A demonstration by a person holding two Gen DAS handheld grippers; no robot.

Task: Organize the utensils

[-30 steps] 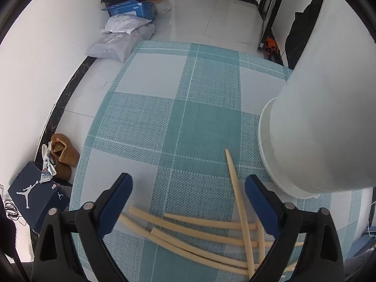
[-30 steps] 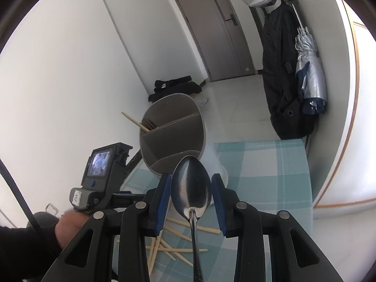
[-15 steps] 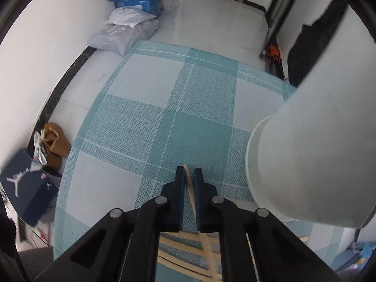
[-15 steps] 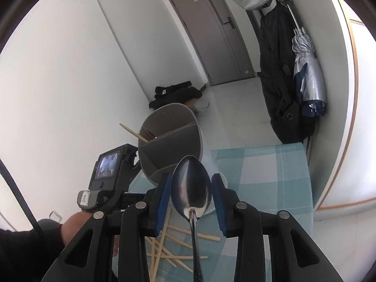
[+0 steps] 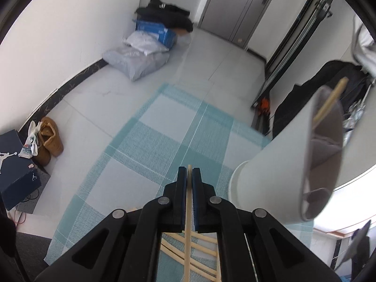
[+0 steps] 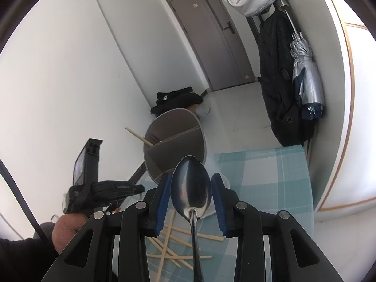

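We see, largest first, the bench under its teal-and-white checked cloth, and standing on it the white utensil holder, our landmark, a tall divided cylinder whose grey compartments open upward; one chopstick already leans out of a far compartment. Near the holder's foot, on the side toward us, lies a loose heap of chopsticks, crossing one another at several angles. The left tongs are pressed together on a single chopstick, whose long axis runs straight along the fingers, its tip just showing beyond the pads; in the right wrist view this tool sits raised to the holder's left. The right tongs are partly spread around a metal spoon, bowl forward and handle running back between the arms; whether the pads press the bowl we cannot tell. From the left tongs the holder's mouth lies up and to the right, so we judge that the pinched chopstick must be swung upright before dropping in; the left hand appears the nearer.
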